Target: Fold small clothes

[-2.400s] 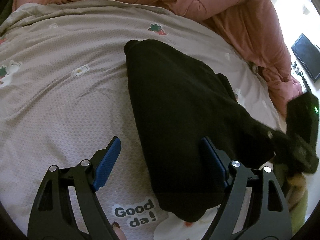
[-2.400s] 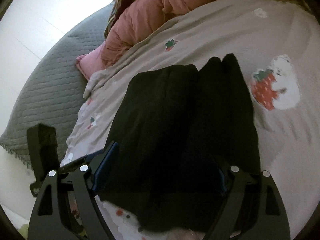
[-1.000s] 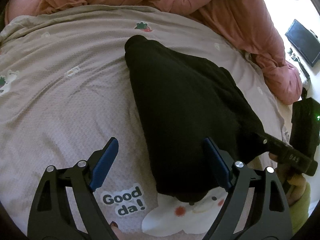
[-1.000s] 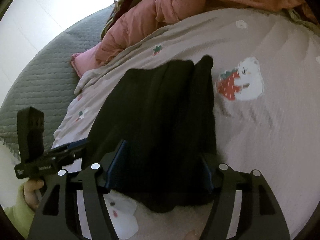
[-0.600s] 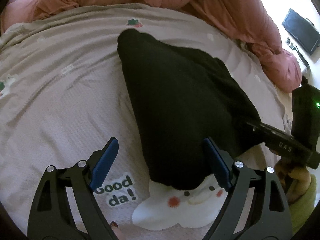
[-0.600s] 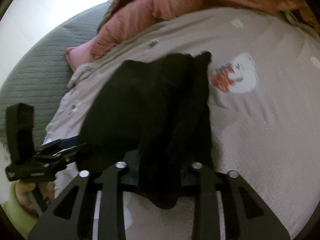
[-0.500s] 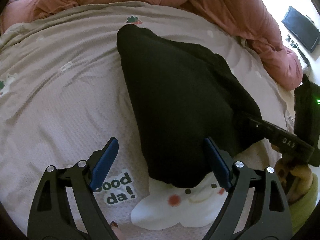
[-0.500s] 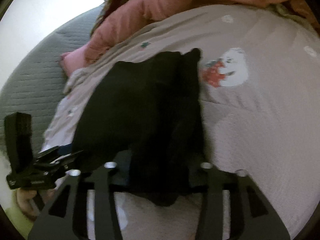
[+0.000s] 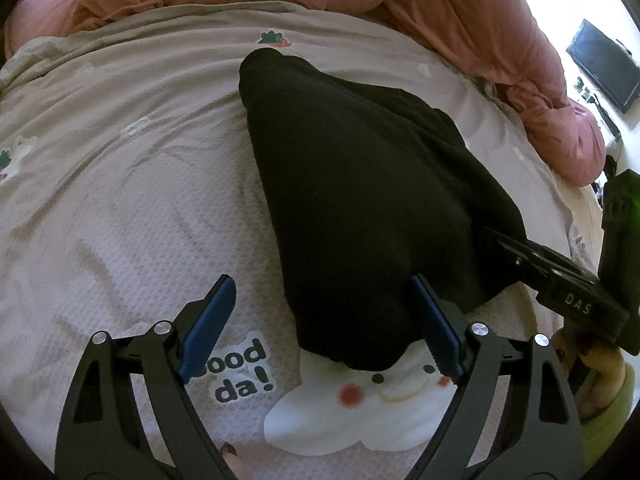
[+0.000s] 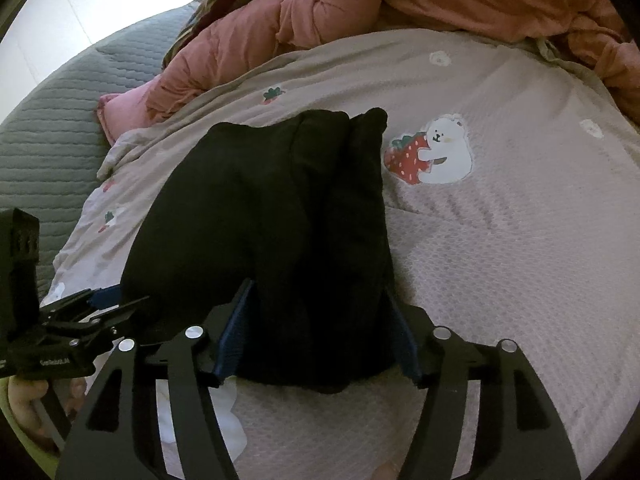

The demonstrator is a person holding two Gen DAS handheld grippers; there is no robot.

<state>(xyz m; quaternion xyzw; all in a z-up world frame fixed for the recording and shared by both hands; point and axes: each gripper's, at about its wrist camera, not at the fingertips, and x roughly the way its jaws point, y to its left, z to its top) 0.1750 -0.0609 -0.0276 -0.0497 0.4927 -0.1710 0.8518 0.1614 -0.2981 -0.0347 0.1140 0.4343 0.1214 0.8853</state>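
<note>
A: Where is the black garment point(image 9: 360, 200)?

B: It lies folded on the pale printed bedsheet point(image 9: 120, 200), filling the centre of the left wrist view, with its narrow end toward the top of the frame and its near edge low in the middle, over a white cartoon print point(image 9: 360, 404). In the right wrist view it sits at centre, just left of a strawberry-and-bear print point(image 10: 430, 156).

A: And the left gripper point(image 9: 324, 324)?

B: Its jaws stand wide apart at the bottom of the left wrist view. The blue left pad sits over bare sheet beside the words "Good da!" point(image 9: 242, 372); the right pad is at the garment's near edge. I see no squeeze on the cloth, so it holds nothing.

A: The right gripper point(image 10: 320, 328)?

B: Lower centre of its own view, its jaws have just been opening. They straddle the near end of the garment, cloth between the blue pads. The dark fabric hides whether the pads press on it, so I cannot tell if it grips. In the left wrist view the same gripper comes in from the right edge, fingers at the garment's side.

A: Anything else?

B: A pink quilt point(image 10: 440, 4) bunched along the top of both views, a grey quilted cover point(image 10: 60, 120) at the upper left of the right view, and a dark screen point(image 9: 604, 64) at the upper right of the left view.
</note>
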